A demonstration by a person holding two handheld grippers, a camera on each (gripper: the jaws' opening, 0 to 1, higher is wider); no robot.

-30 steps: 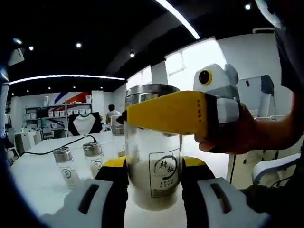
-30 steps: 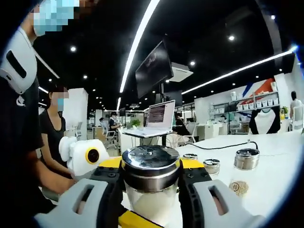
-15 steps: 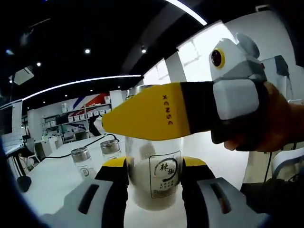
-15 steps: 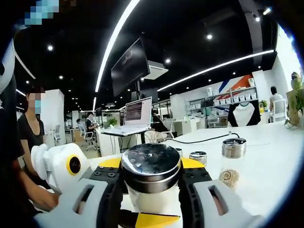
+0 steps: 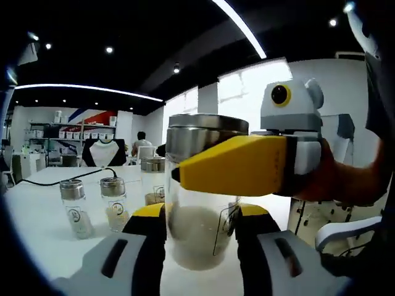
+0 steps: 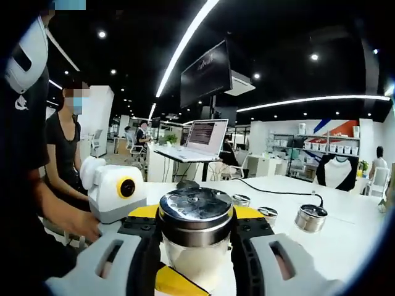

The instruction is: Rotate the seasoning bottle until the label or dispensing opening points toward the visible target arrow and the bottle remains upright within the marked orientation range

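A glass seasoning bottle [image 5: 196, 237] with pale powder and a steel lid stands upright between my left gripper's [image 5: 200, 216] black and yellow jaws, which are shut on its lower body. Its label [image 5: 224, 227] faces right, seen edge-on. My right gripper [image 5: 185, 163] reaches in from the right, one yellow finger [image 5: 237, 165] lying across the bottle's neck. In the right gripper view, my right gripper [image 6: 195, 217] is shut on the steel lid [image 6: 195, 206]. The left gripper [image 6: 170, 283] shows below it as a yellow tip.
Three smaller shaker bottles [image 5: 72, 206] [image 5: 114, 200] [image 5: 151, 179] stand on the white table [image 5: 37, 209], with a black cable behind them. An open laptop [image 6: 203, 139], a hanging monitor [image 6: 207, 74] and more shakers [image 6: 308, 217] lie beyond. People [image 6: 65, 154] stand at the left.
The bottle has turned between the jaws: its label, which faced the left gripper's camera, now points right. Both grippers keep their hold; both cameras swung, shifting the background.
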